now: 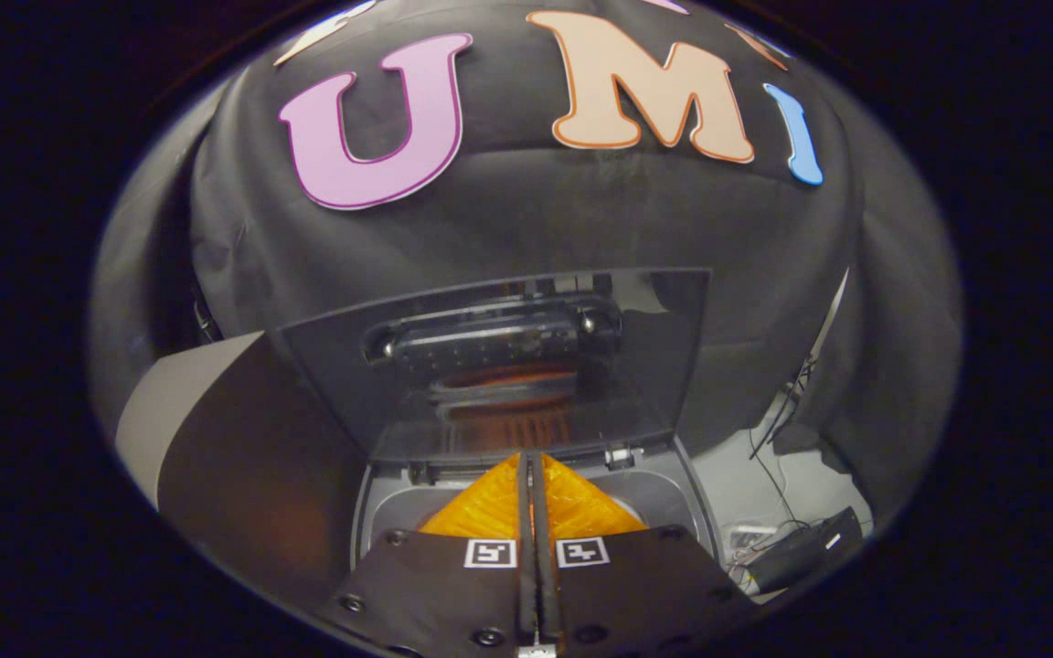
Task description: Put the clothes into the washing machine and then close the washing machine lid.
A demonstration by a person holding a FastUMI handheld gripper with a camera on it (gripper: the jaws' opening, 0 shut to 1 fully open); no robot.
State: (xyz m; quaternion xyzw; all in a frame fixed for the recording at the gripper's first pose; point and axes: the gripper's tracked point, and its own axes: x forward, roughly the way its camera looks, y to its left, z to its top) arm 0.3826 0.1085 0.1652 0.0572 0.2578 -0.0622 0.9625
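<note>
1. The washing machine (673,498) is sitting just ahead of and below the hand-held gripper (533,461), with its grey top rim showing on either side of the fingers.
2. The washing machine lid (508,366) is standing raised, a see-through smoky panel leaning back toward the booth's wall, with a dark handle bar (499,338) running across its upper part.
3. The hand-held gripper is pointing at the foot of the lid, its two fingers pressed together with no gap showing and nothing held between them.
4. A faint reflection of the fingers is showing in the lid panel.
5. Beyond the machine, cables (778,429) and a dark box (805,548) are lying on the pale floor (810,484).
</note>
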